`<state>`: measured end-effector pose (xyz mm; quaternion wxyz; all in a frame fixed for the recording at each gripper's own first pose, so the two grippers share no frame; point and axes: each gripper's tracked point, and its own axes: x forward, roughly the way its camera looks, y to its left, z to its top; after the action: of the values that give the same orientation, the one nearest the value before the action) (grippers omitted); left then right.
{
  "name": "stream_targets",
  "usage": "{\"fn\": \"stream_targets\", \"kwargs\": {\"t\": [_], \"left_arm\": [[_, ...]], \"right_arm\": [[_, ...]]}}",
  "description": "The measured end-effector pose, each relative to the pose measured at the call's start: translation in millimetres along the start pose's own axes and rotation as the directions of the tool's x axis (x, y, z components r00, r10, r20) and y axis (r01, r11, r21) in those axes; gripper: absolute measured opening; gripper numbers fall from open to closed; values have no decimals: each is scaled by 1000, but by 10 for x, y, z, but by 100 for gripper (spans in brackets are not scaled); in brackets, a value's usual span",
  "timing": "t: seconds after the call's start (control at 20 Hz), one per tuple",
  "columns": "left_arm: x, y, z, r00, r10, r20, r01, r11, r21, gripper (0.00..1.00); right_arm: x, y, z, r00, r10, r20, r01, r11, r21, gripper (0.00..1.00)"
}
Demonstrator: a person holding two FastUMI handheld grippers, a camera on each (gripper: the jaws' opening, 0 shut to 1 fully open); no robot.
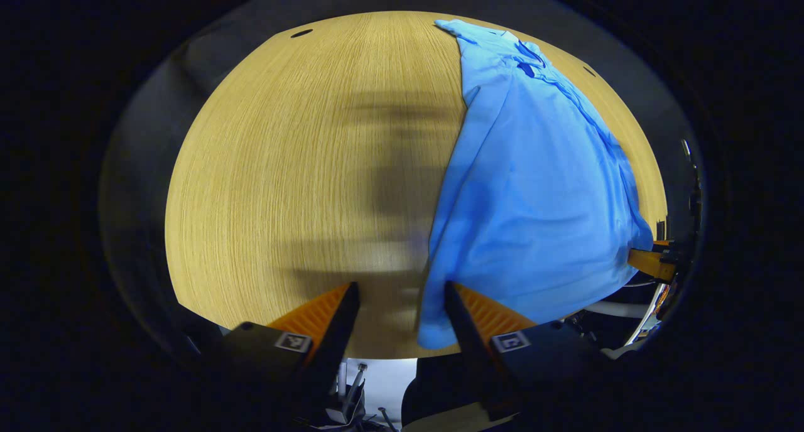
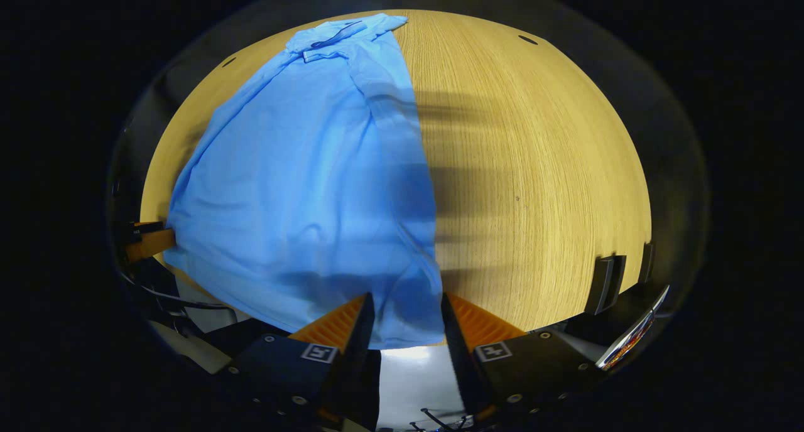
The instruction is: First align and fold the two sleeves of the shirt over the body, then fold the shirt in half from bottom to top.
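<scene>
A light blue shirt (image 1: 534, 187) lies flat on the round wooden table (image 1: 301, 168), collar at the far end and hem at the near edge. In the left gripper view my left gripper (image 1: 401, 286) stands open at the near edge, and the shirt's near left hem corner (image 1: 433, 331) lies just inside its right finger. In the right gripper view the shirt (image 2: 301, 187) fills the left half, with a folded strip of cloth along its right side. My right gripper (image 2: 407, 296) is open, and the near right hem corner (image 2: 408, 325) sits between its fingers. Each view catches the other gripper at the shirt's far hem corner.
The table (image 2: 540, 168) ends just below both grippers, with pale floor and cables beneath. Small dark holes (image 1: 301, 33) (image 2: 527, 39) mark its far rim. Two dark upright pieces (image 2: 609, 281) stand at the table's right edge in the right gripper view. Bare wood flanks the shirt.
</scene>
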<state>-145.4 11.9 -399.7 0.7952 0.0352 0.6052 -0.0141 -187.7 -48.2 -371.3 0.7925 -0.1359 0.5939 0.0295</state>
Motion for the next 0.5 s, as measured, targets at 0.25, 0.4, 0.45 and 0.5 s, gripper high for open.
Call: {"fn": "stream_targets", "kwargs": {"t": [0.25,0.4,0.45,0.5], "left_arm": [[-2,-140,0,1000,-19,-7,19,999,-31,7],[-20,-172,-3,999,-36,-7,36,999,-14,8],[-44,-169,25,999,-36,1,36,999,-11,8],[-86,-160,63,999,-39,11,39,999,-18,8]], "right_arm": [[1,27,14,1000,16,5,-16,1000,15,4],[-49,48,21,1000,28,9,-28,999,21,1],[-82,45,54,999,30,20,-31,999,19,1],[-124,38,90,999,34,32,-34,999,17,1]]}}
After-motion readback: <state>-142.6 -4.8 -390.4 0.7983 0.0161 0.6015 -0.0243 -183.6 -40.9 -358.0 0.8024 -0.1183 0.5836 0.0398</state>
